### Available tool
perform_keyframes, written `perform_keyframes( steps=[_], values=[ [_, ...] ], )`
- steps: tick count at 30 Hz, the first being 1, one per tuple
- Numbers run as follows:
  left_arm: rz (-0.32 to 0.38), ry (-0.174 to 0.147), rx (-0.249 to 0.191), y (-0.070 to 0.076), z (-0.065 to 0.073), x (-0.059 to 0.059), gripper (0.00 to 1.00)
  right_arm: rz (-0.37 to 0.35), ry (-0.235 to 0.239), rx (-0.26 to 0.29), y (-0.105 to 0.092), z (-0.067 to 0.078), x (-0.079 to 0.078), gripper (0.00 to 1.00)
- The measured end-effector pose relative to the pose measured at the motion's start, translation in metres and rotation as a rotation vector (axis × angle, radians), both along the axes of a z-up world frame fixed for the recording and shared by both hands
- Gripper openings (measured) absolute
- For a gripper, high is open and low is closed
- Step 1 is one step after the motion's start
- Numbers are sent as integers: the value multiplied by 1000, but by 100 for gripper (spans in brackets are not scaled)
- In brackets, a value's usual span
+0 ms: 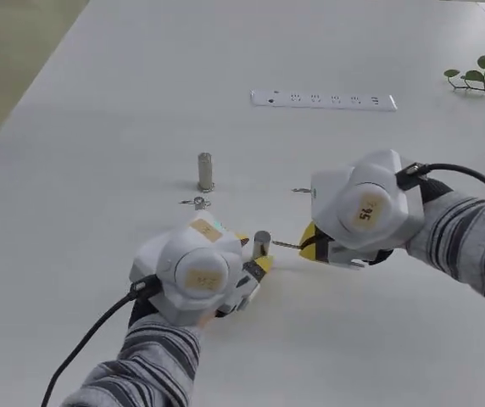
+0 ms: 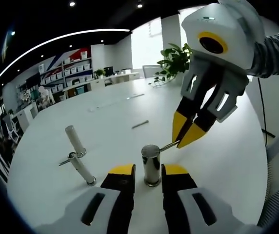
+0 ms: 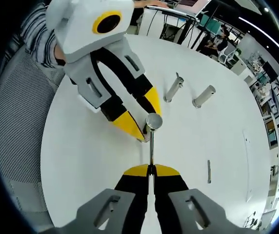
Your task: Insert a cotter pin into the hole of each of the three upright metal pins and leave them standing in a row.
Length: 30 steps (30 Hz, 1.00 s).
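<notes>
A short upright metal pin (image 1: 261, 244) stands between the yellow-tipped jaws of my left gripper (image 1: 253, 253), which is shut on it low down (image 2: 148, 171). My right gripper (image 1: 312, 243) is shut on a thin cotter pin (image 3: 151, 148) and points it at the pin's head; its tip touches just below the cap (image 2: 165, 146). Farther back stand a second pin (image 1: 196, 202) with a cotter pin through its top (image 2: 64, 161) and a bare upright pin (image 1: 205, 171). One loose cotter pin (image 1: 301, 190) lies on the white table.
A white power strip (image 1: 323, 100) lies across the table at the back. Plant leaves (image 1: 480, 76) reach in at the far right edge. Cables trail from both grippers toward me. Shelves and desks of an office show beyond the table (image 2: 71, 73).
</notes>
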<state>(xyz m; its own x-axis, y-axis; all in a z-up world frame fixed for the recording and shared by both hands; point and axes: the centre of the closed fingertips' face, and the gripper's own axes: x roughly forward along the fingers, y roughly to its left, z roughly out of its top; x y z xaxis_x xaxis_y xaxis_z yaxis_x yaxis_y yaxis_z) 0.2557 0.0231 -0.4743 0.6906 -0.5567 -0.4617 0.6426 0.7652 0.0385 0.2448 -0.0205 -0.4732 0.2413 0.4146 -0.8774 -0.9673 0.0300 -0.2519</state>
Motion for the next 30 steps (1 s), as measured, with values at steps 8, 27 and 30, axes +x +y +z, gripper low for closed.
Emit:
perform_keyframes(
  steps=[8, 27, 30],
  values=[
    [27, 10, -11, -8, -3, 3, 13, -3, 3, 7, 3, 1, 0, 0],
    [58, 32, -5, -6, -12, 4, 10, 2, -4, -4, 7, 10, -1, 0],
    [62, 30, -8, -6, -13, 4, 10, -2, -5, -9, 7, 10, -1, 0]
  ],
)
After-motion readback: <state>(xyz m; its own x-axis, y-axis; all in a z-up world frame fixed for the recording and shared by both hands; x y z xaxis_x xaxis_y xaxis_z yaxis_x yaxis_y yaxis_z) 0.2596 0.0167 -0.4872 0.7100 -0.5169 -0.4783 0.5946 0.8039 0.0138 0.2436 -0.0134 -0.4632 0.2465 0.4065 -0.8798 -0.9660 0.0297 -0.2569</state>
